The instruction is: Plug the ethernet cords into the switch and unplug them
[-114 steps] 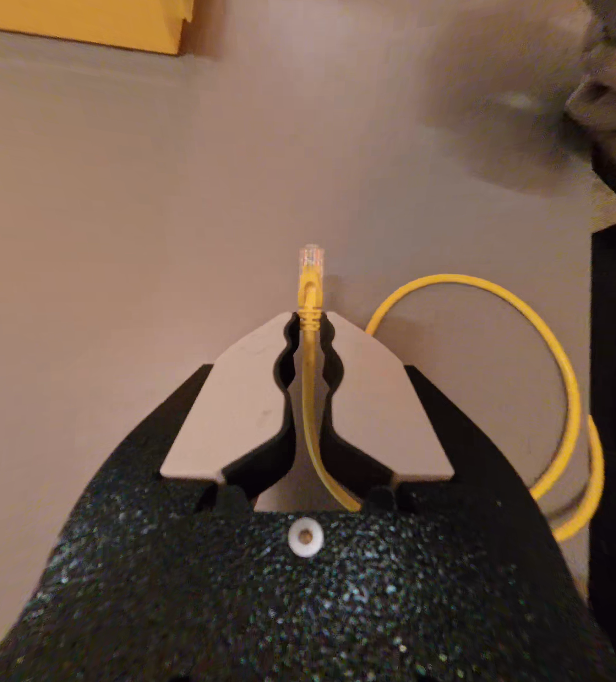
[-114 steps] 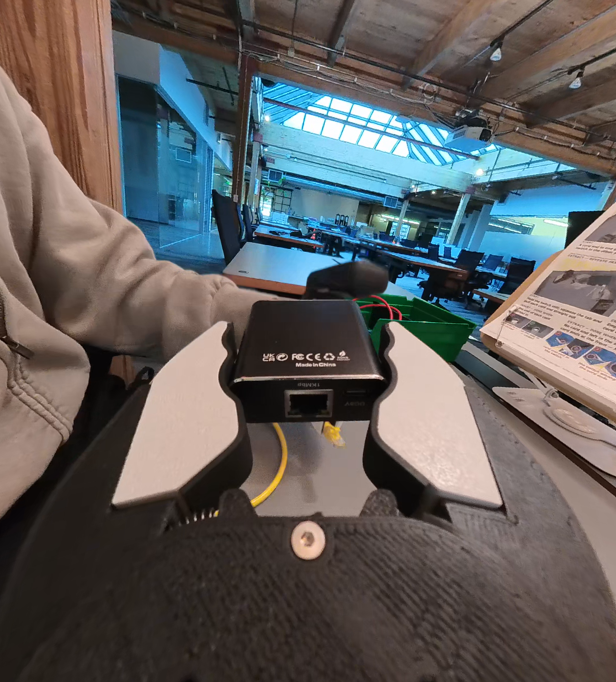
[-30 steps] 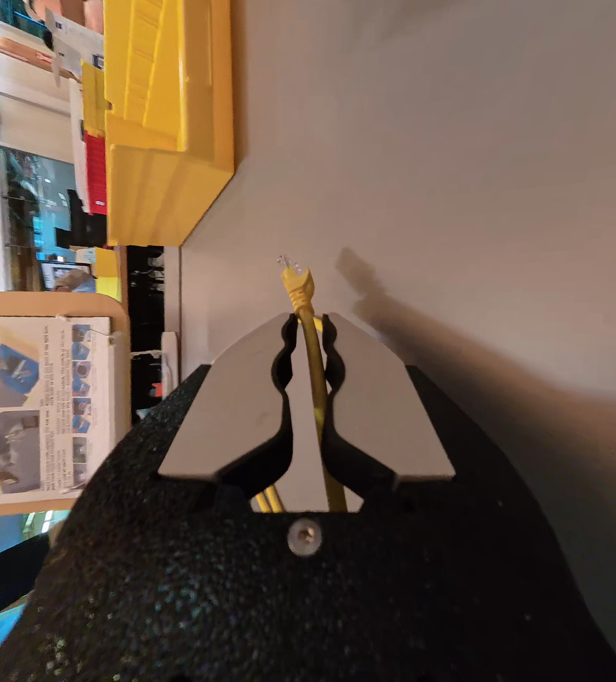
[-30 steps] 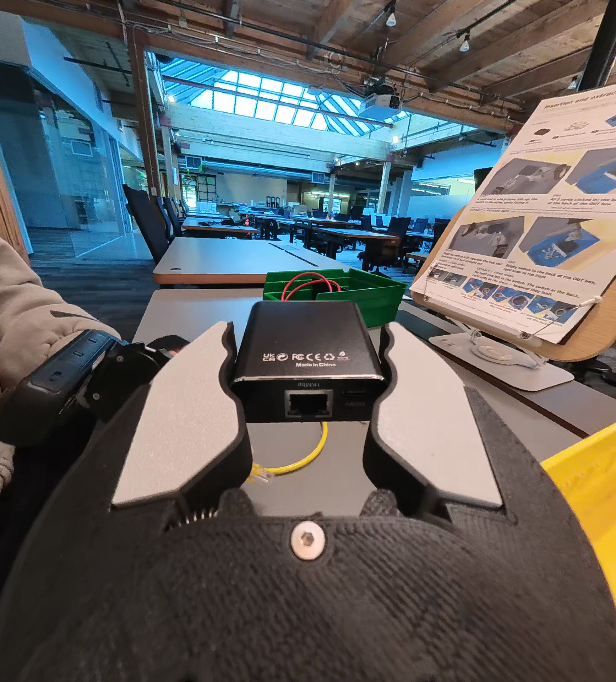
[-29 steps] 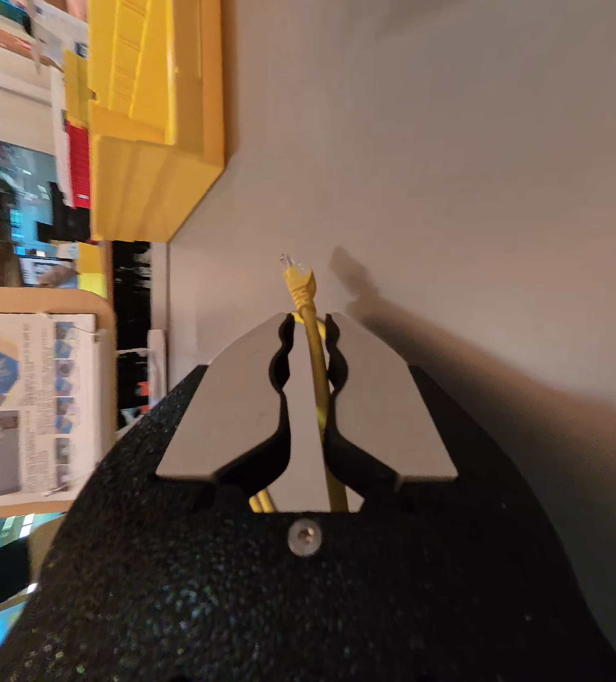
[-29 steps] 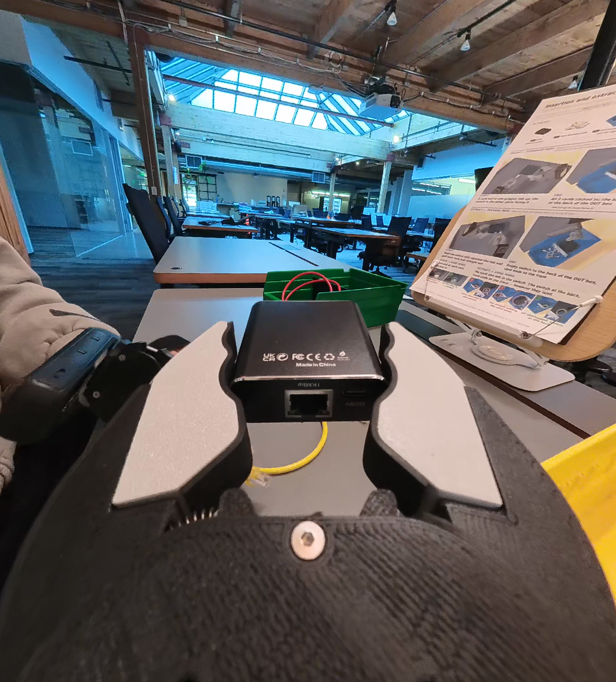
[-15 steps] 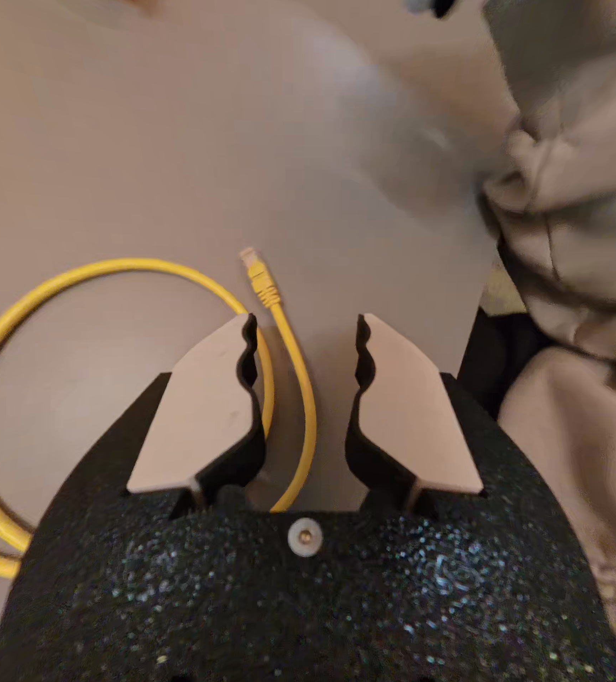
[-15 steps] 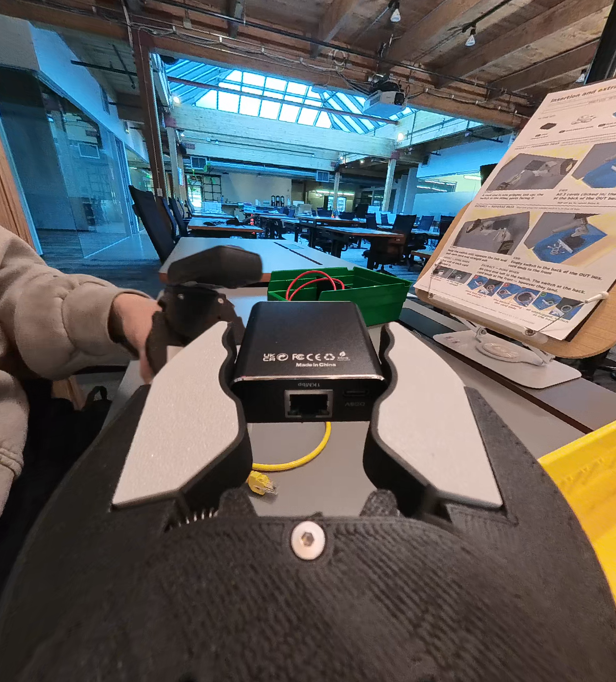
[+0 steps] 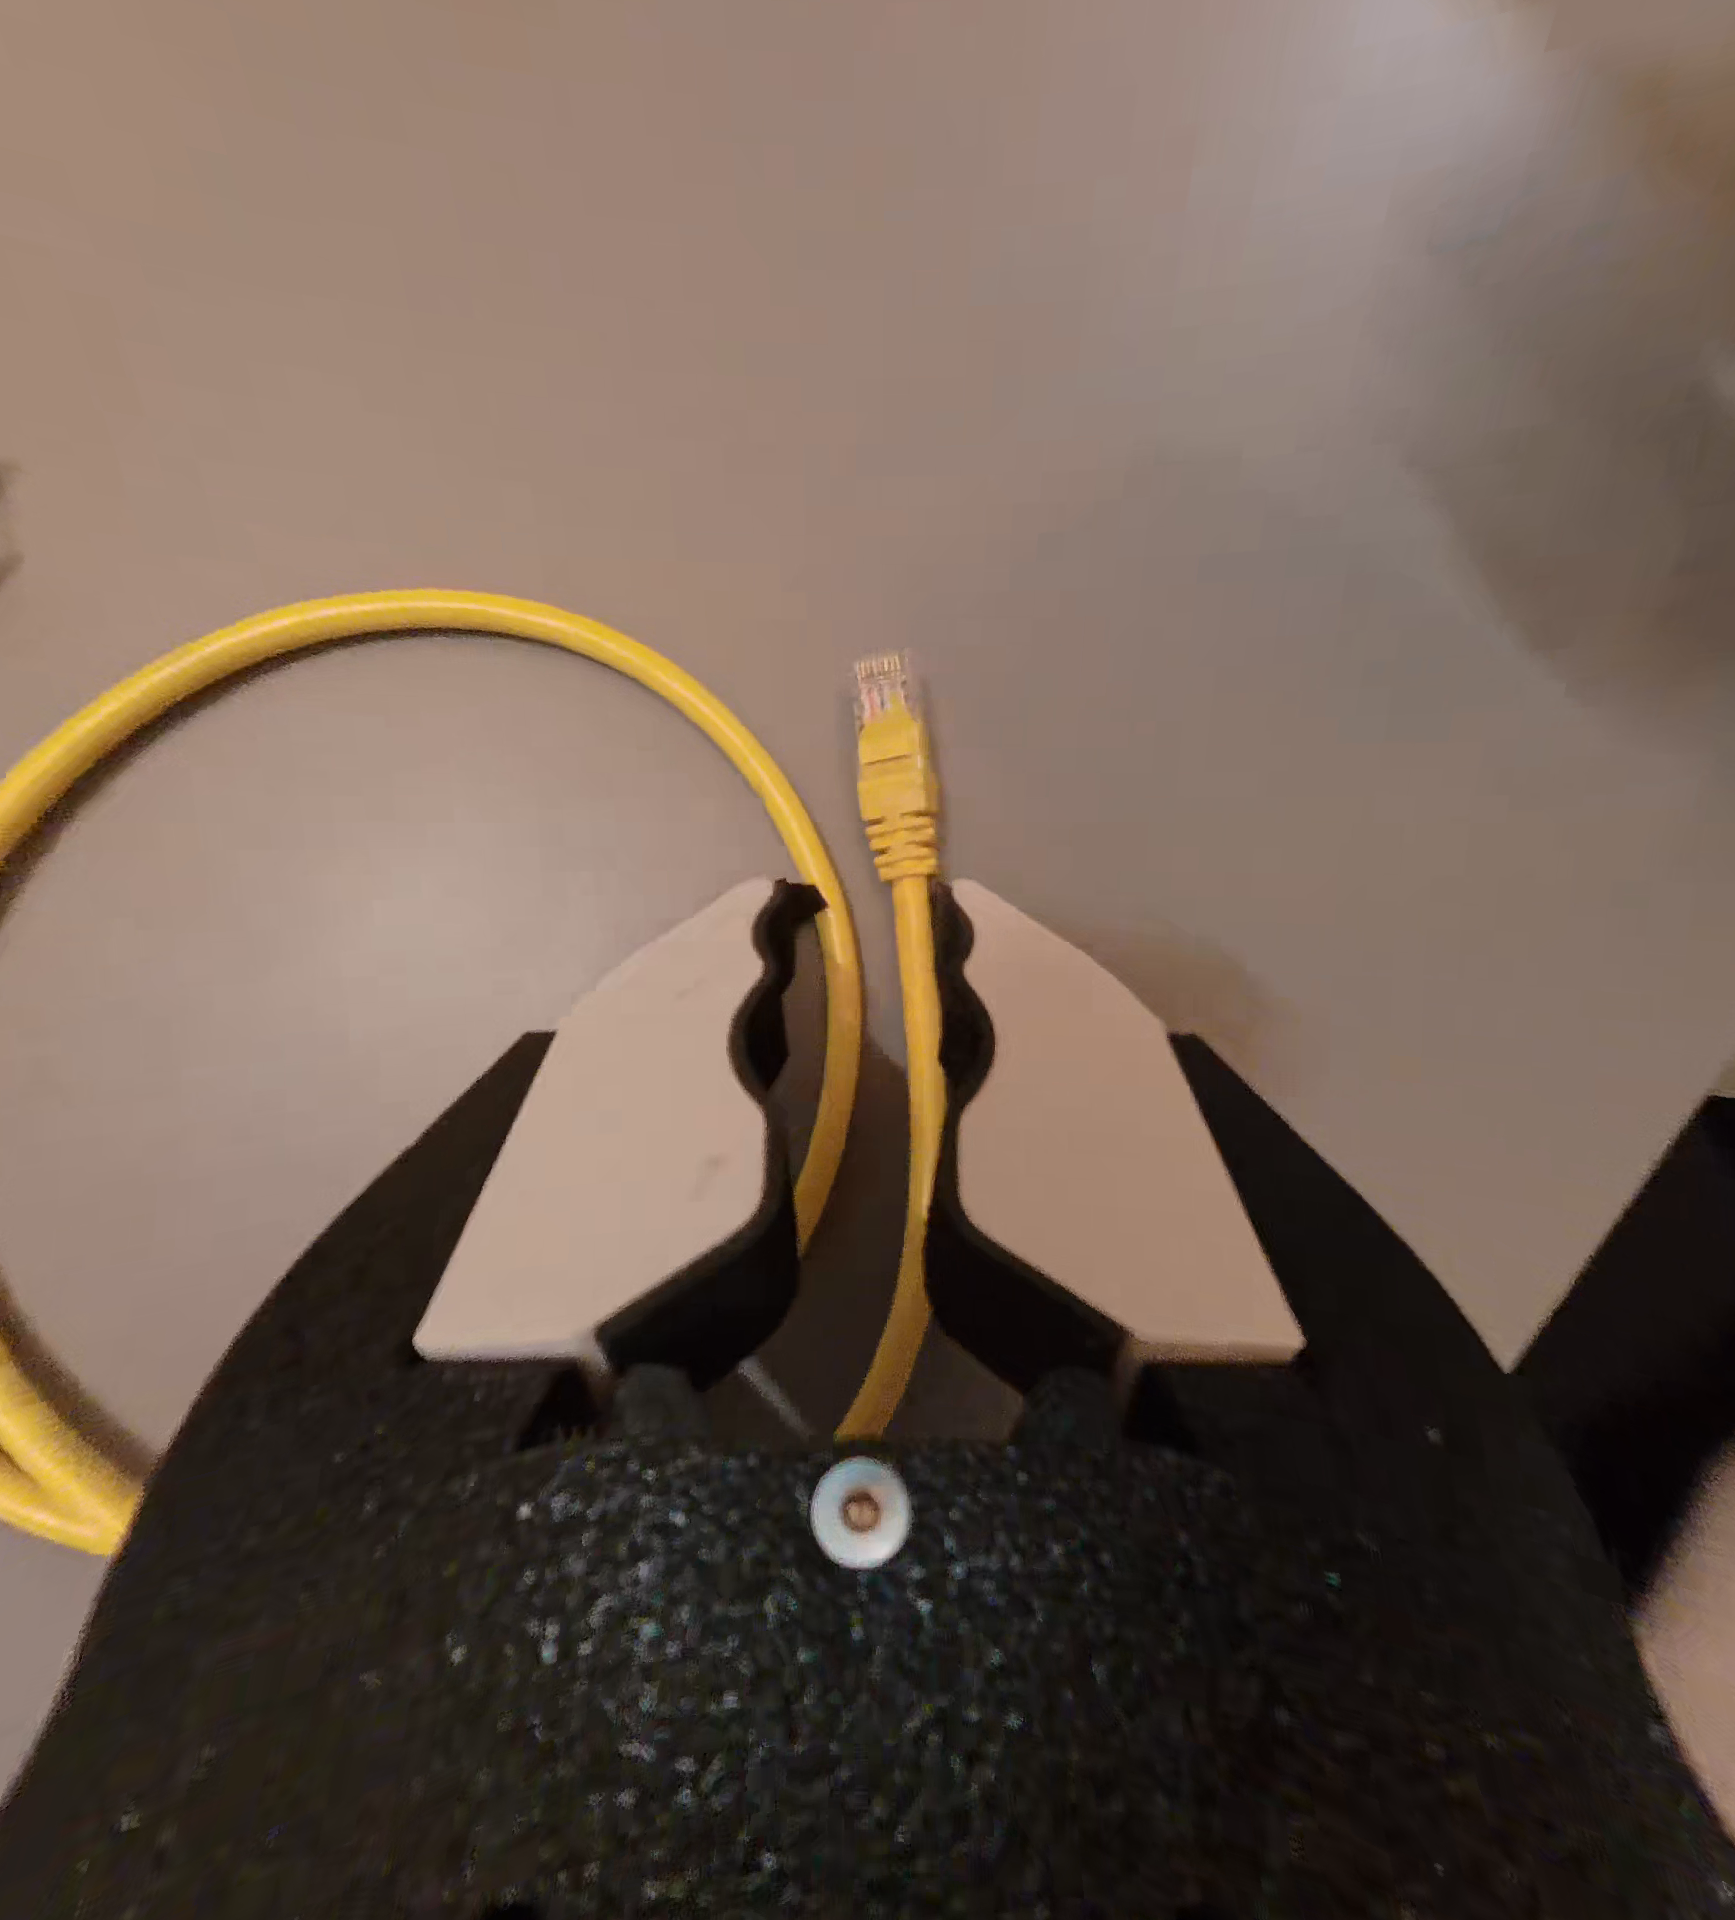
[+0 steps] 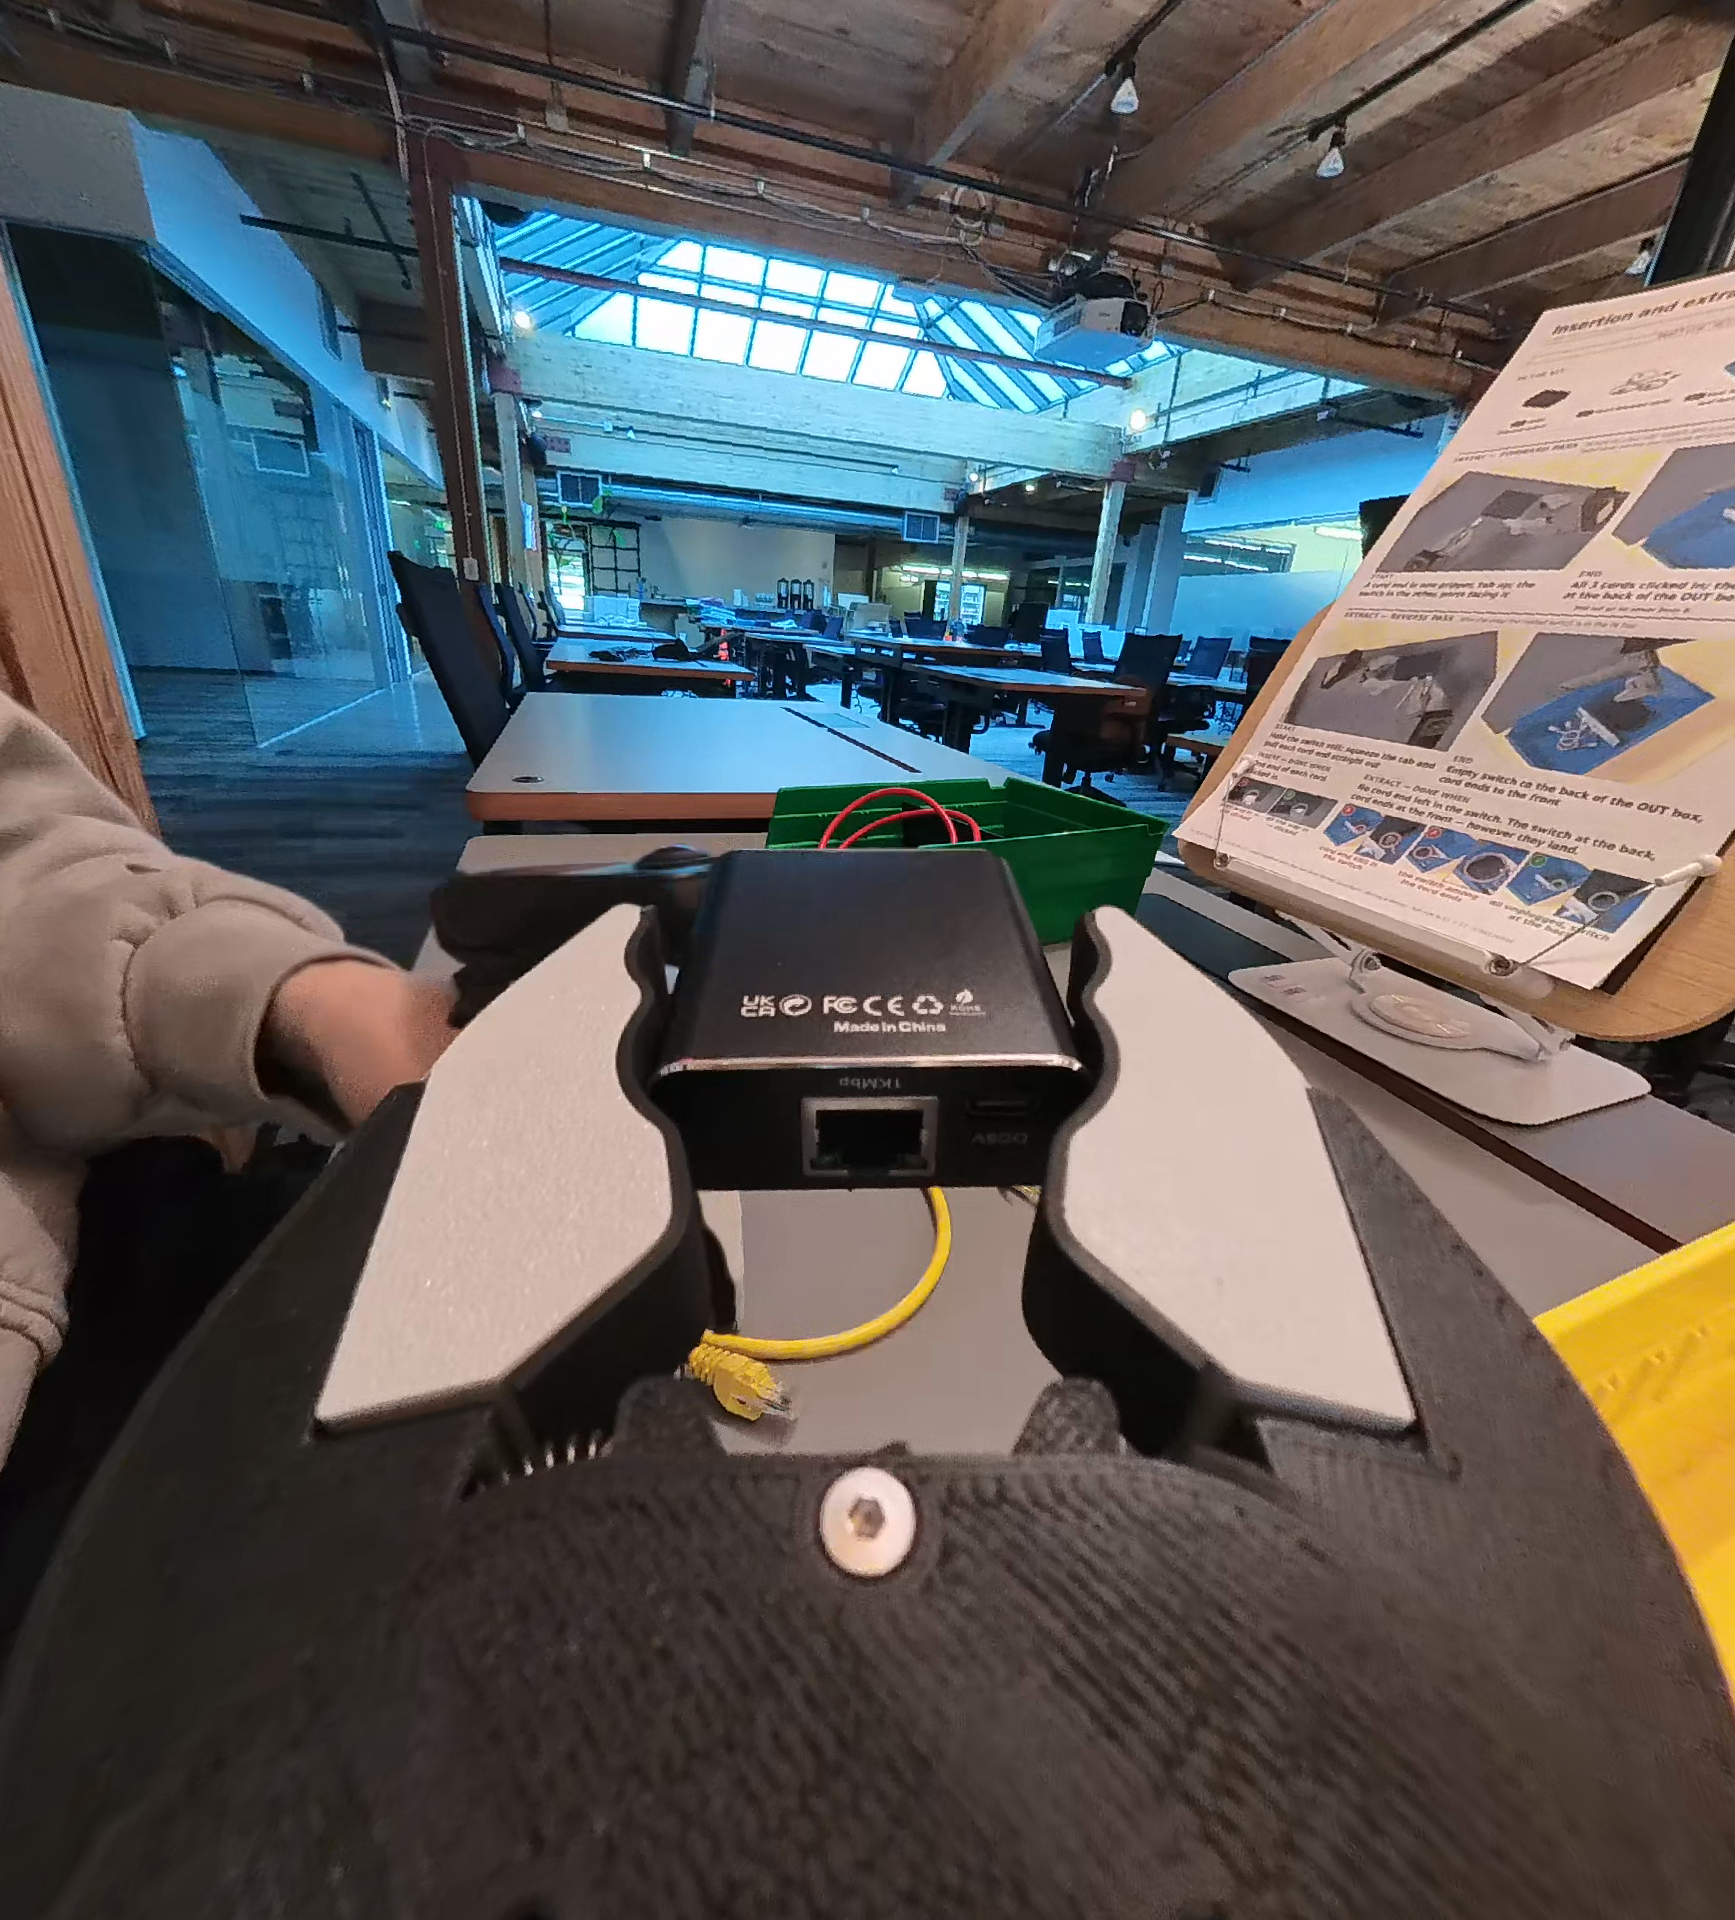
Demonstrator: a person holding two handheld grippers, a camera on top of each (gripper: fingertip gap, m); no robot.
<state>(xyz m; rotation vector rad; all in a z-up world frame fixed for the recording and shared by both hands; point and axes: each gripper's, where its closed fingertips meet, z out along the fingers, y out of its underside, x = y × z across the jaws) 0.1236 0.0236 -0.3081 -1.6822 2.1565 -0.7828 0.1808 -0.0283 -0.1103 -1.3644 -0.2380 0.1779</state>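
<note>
My left gripper (image 9: 863,894) sits partly open over the grey tabletop (image 9: 1050,416), its jaws straddling two strands of the thin yellow ethernet cord (image 9: 323,623) without pinching; the cord's clear-tipped plug (image 9: 889,727) lies just ahead, mid-frame; my right gripper (image 10: 868,935) is clamped on the small black box-shaped switch (image 10: 863,966), centre frame, one empty port facing me; another yellow plug (image 10: 738,1382) lies below.

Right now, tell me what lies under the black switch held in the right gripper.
Under the switch, held by the right gripper, a yellow ethernet cord curves on the grey table, its plug lying loose. The switch covers where the cord runs on.
</note>
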